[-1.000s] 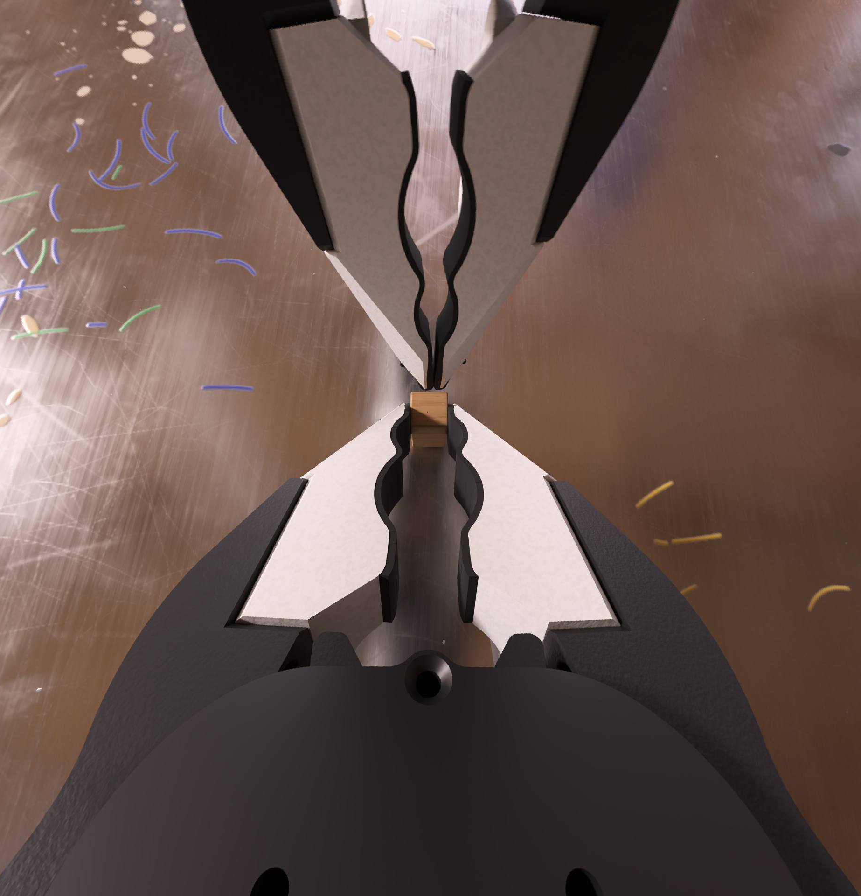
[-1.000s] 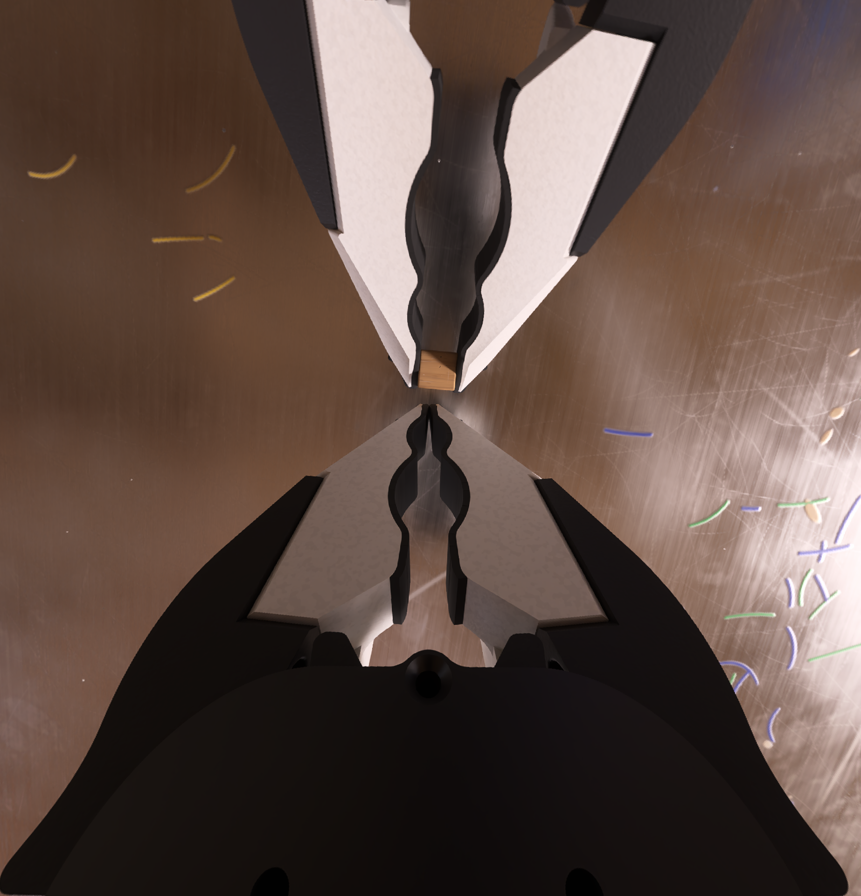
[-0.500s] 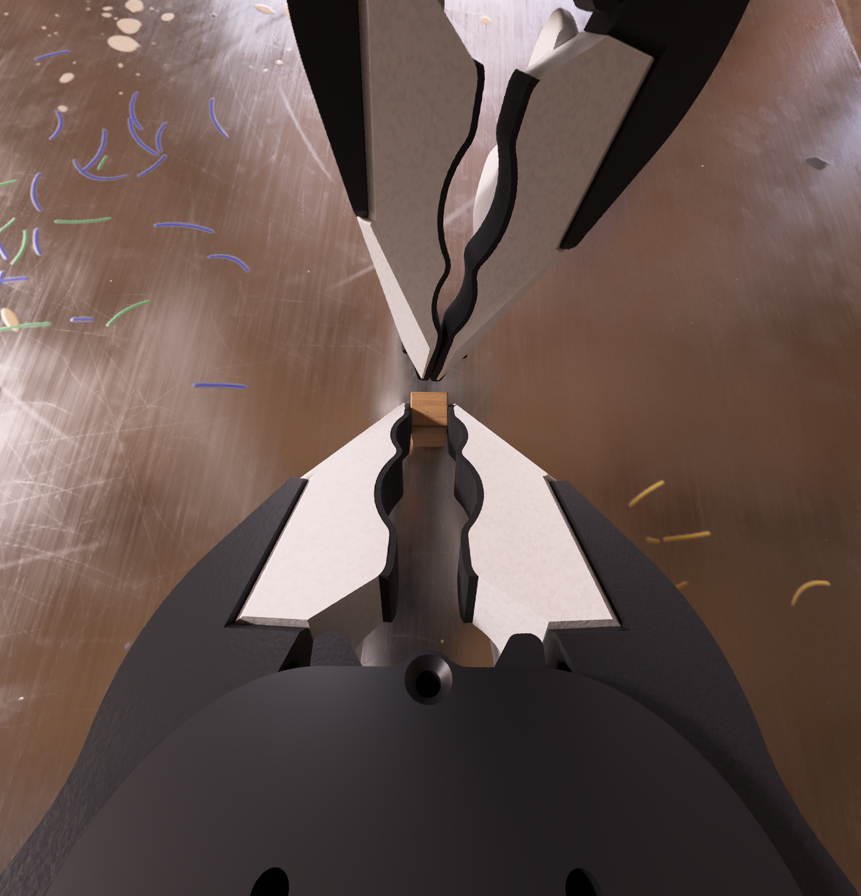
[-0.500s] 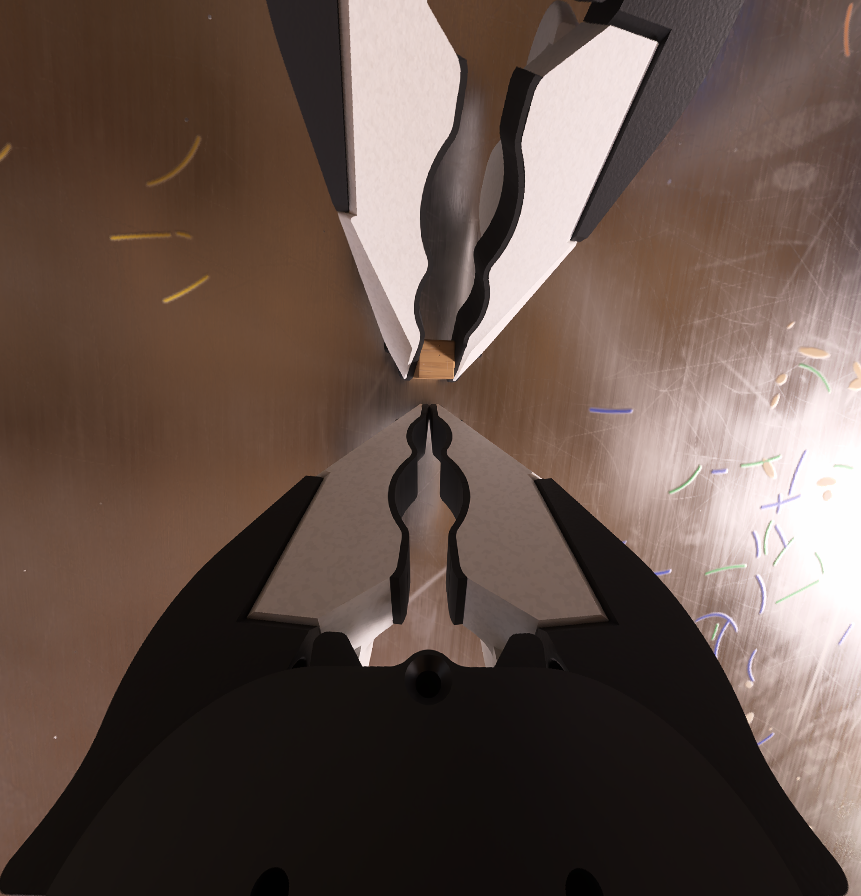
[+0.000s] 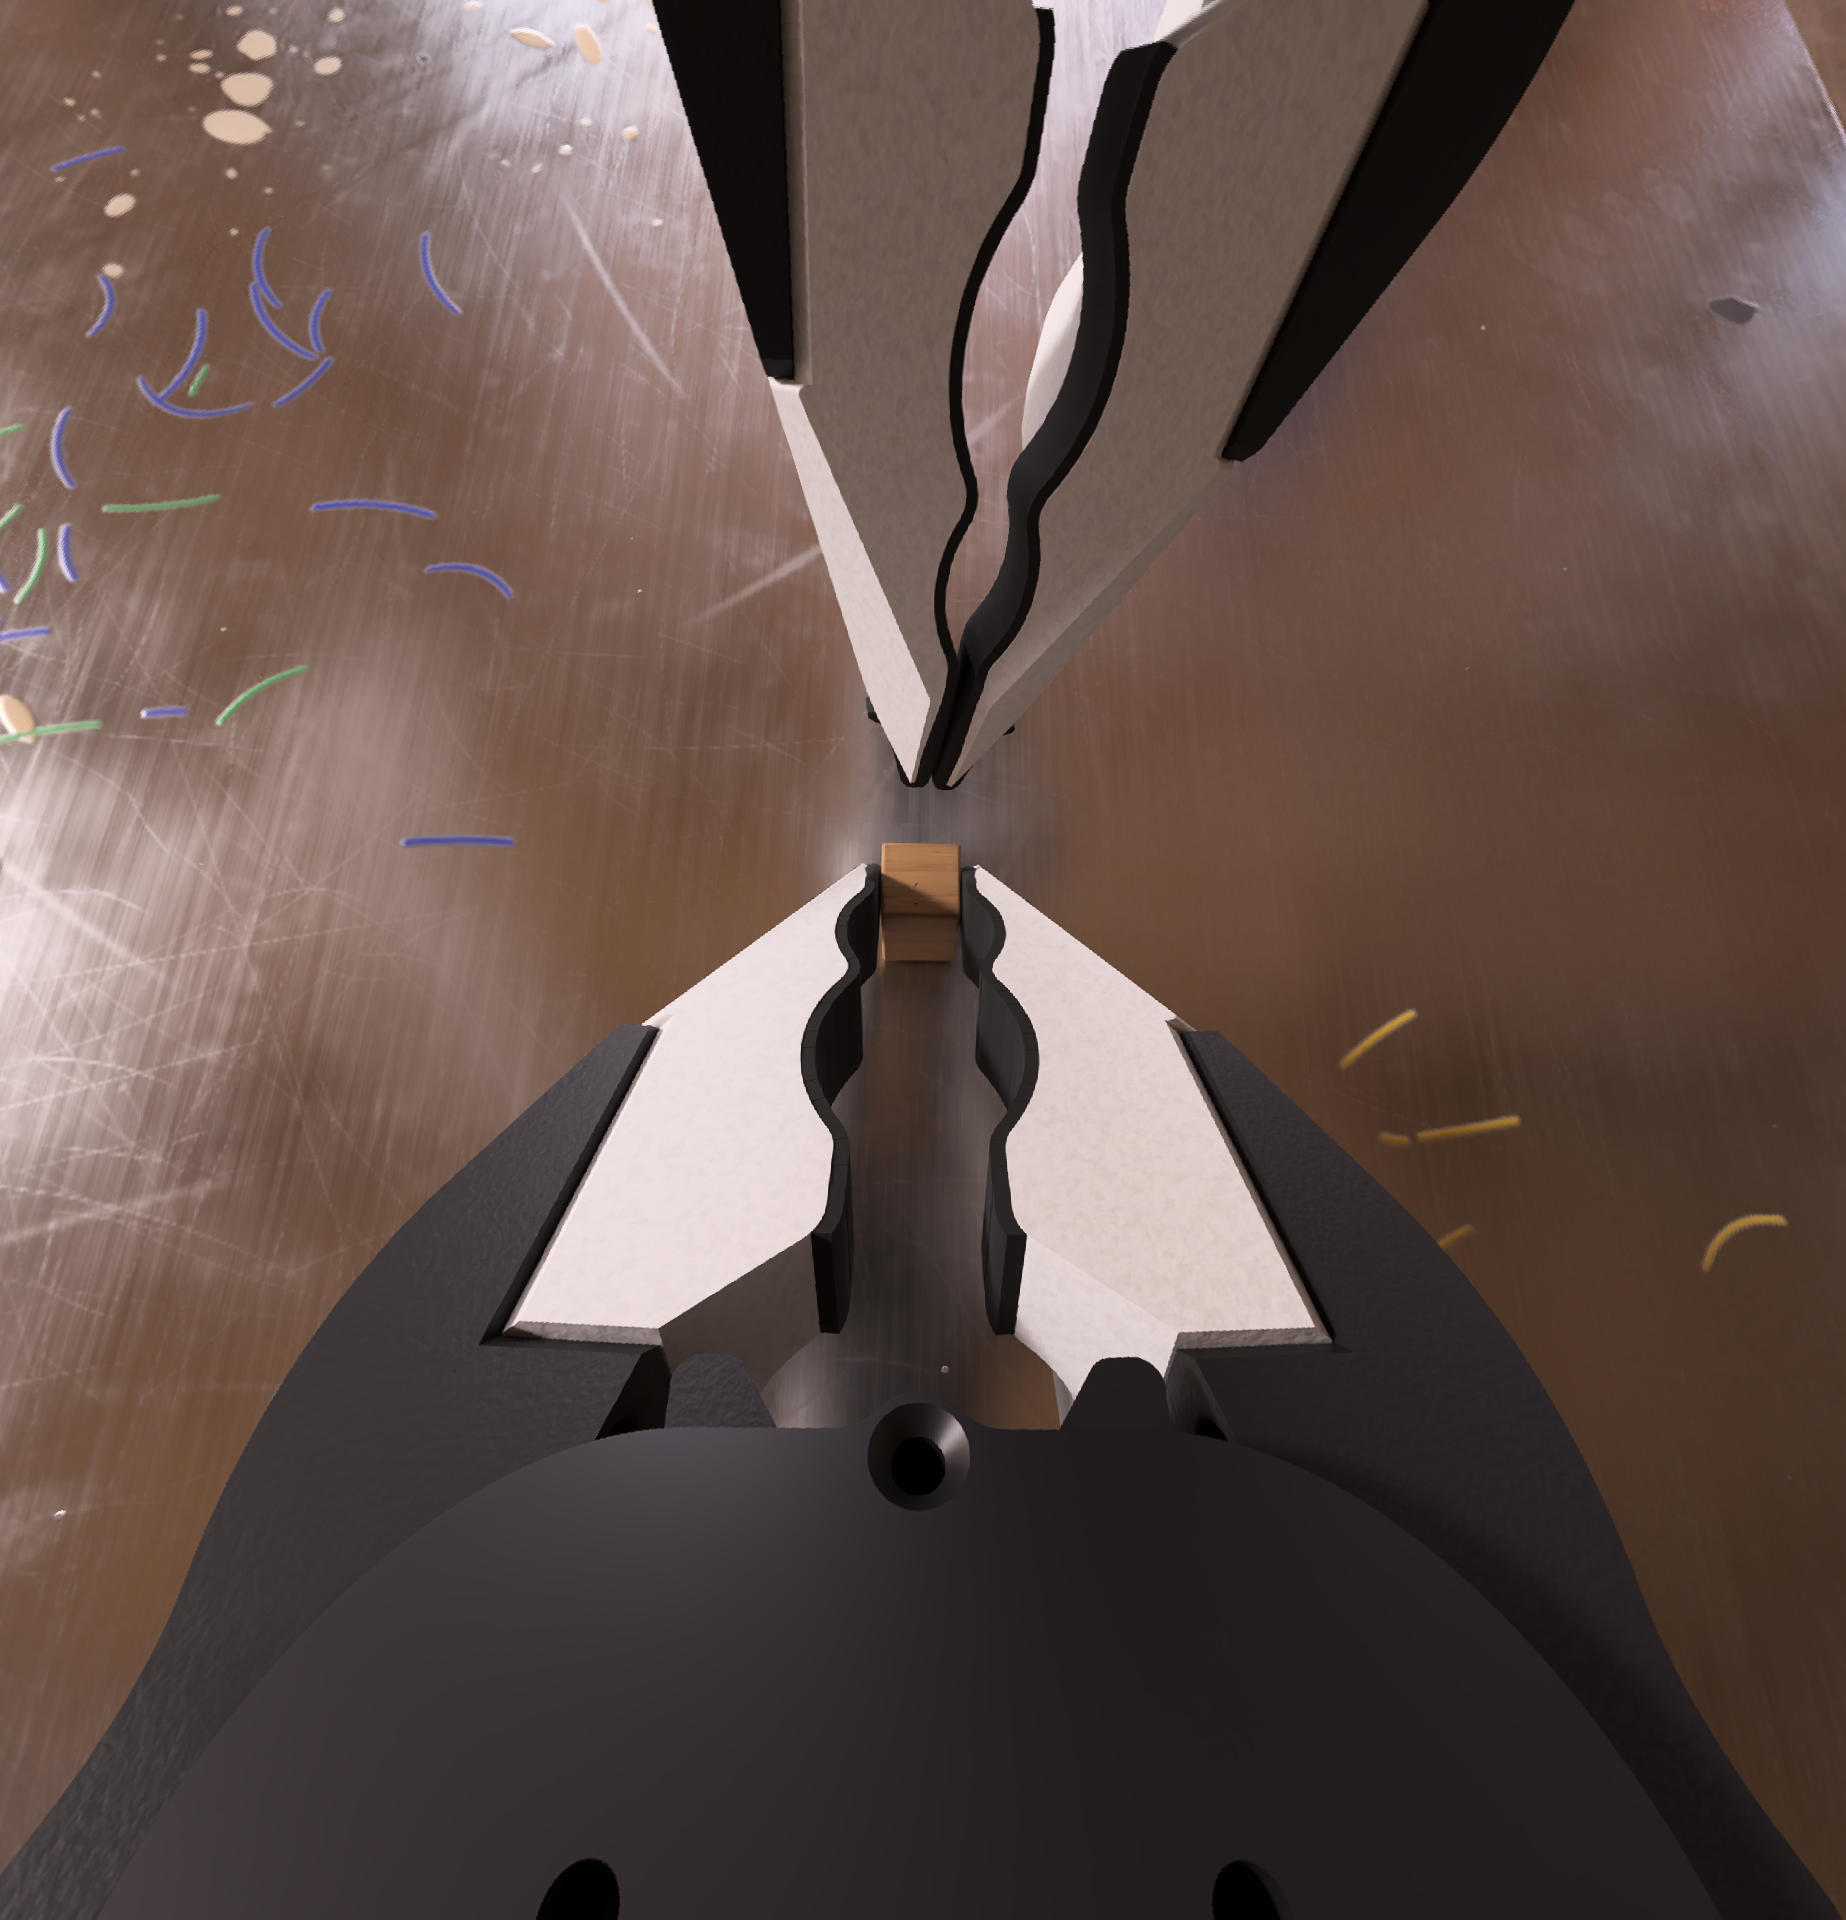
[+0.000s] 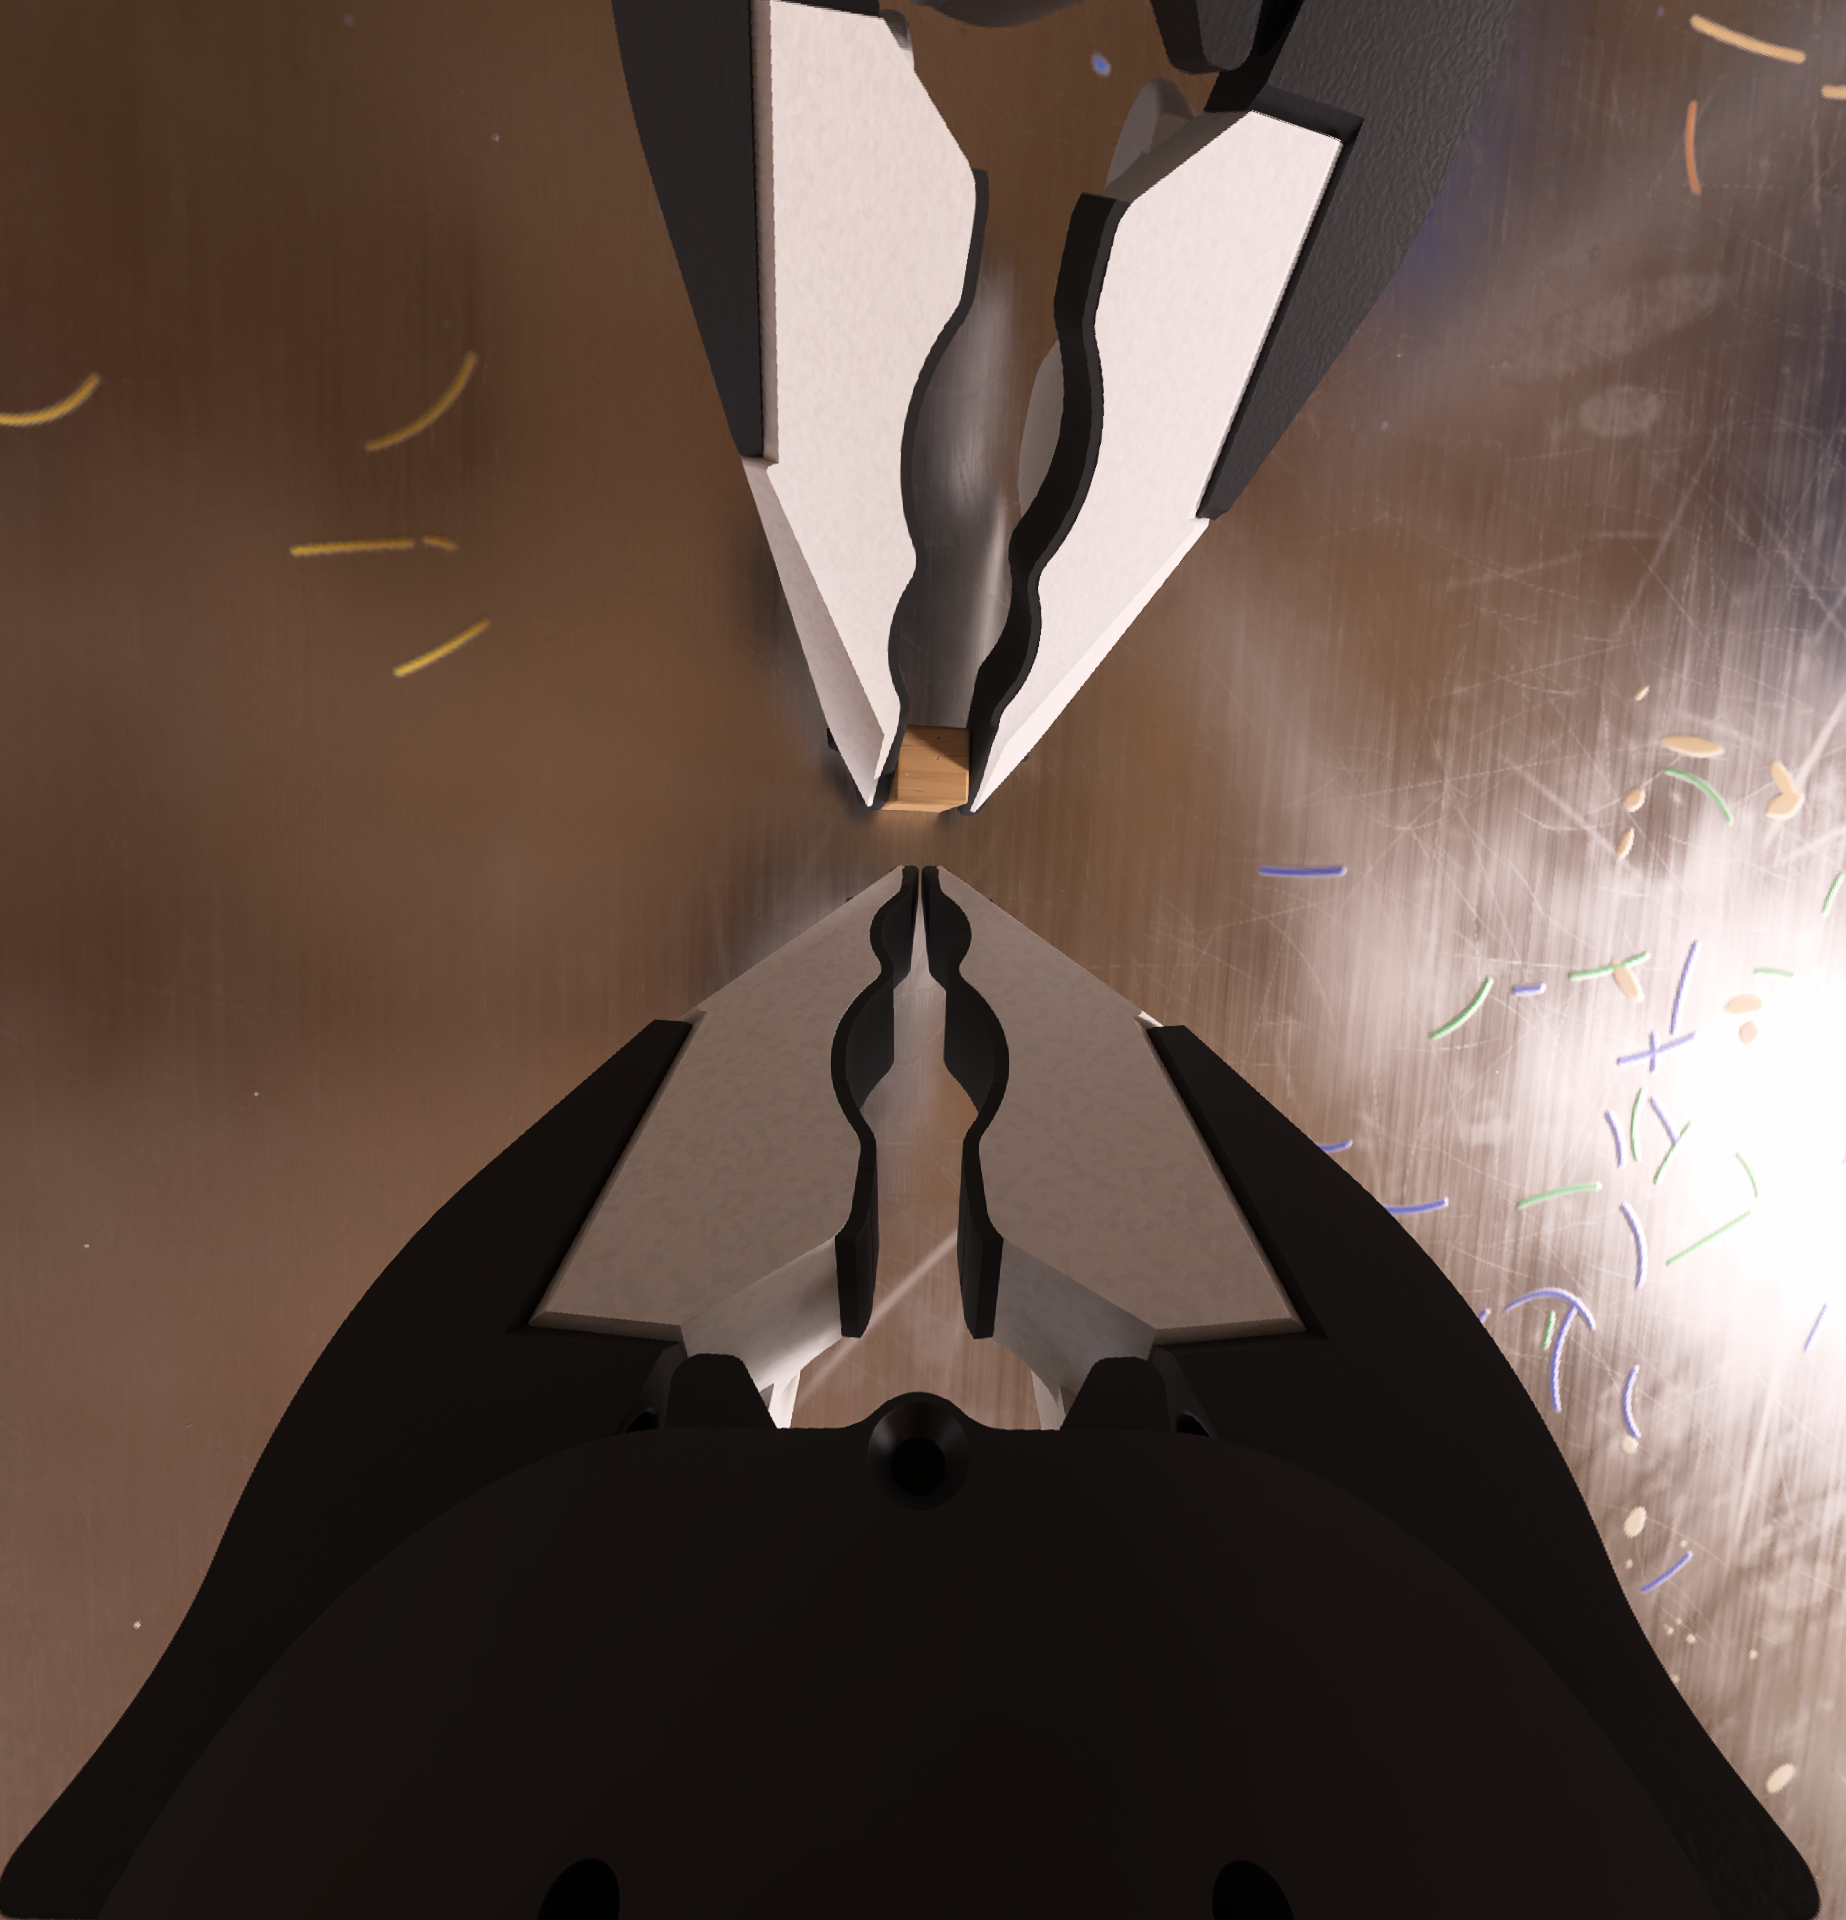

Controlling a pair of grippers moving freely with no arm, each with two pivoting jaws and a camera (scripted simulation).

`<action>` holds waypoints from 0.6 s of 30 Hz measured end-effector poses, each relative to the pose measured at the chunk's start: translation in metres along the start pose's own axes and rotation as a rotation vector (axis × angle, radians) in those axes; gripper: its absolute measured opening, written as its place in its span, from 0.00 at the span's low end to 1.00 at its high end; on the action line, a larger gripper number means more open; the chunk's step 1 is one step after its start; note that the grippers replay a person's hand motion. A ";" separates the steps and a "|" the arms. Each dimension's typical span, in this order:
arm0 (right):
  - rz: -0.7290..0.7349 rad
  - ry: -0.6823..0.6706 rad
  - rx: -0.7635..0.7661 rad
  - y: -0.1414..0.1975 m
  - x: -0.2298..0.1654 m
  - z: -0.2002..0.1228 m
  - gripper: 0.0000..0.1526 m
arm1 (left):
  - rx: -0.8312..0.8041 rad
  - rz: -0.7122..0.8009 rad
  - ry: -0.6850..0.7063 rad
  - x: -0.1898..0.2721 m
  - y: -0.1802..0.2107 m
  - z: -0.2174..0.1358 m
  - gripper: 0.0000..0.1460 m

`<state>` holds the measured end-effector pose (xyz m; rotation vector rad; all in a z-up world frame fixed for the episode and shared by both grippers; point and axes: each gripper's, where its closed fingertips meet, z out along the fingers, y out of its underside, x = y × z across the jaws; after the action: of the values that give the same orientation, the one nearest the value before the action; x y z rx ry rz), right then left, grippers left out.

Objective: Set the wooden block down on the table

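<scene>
Counter (image 5: 1521,727) first: a scratched, coppery sheet fills both wrist views, with blue and green slivers and pale grains toward nine o'clock in the left wrist view and a few yellow slivers at about four o'clock. Against it, the two grippers face each other tip to tip. What has changed over the last second is the right gripper (image 5: 931,777): its jaws are still pressed together on nothing, but it has tilted and backed off toward twelve o'clock, so a clear gap now shows between its tips and the block. The left gripper (image 5: 921,904) has not changed its hold; its jaws remain clamped on the wooden block (image 5: 920,902), one on each side face, right at the tips. From the right wrist view the block (image 6: 931,777) sits low, close to its own reflection, though contact with the counter cannot be confirmed. I judge the way is now clear for lowering and release.
</scene>
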<state>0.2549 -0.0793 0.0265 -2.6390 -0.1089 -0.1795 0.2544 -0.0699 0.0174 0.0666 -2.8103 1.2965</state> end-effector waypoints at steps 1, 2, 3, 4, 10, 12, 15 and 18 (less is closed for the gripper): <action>0.002 -0.001 0.004 0.000 0.000 0.000 0.00 | -0.001 0.006 -0.001 0.000 0.000 0.000 0.11; 0.005 -0.001 0.008 0.000 -0.001 0.000 0.00 | -0.001 0.013 -0.002 0.001 0.000 0.000 0.11; 0.007 0.000 0.009 0.000 0.000 0.001 0.00 | -0.002 0.018 -0.003 0.001 0.000 0.000 0.12; 0.009 0.003 0.010 0.000 -0.001 0.001 0.00 | -0.004 0.023 -0.005 0.002 0.000 -0.001 0.13; 0.020 0.010 0.013 0.002 -0.004 0.000 0.01 | -0.021 0.054 -0.019 0.002 0.004 -0.004 0.17; 0.023 0.019 0.016 0.003 -0.005 -0.002 0.02 | -0.028 0.066 -0.024 0.002 0.004 -0.005 0.18; 0.035 0.023 0.030 0.002 -0.009 -0.006 0.02 | -0.047 0.086 -0.039 0.001 0.007 -0.008 0.18; 0.048 0.017 0.048 -0.001 -0.015 -0.005 0.04 | -0.064 0.092 -0.073 -0.003 0.010 -0.014 0.18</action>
<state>0.2395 -0.0816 0.0297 -2.5894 -0.0433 -0.1813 0.2568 -0.0529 0.0192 -0.0185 -2.9463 1.2451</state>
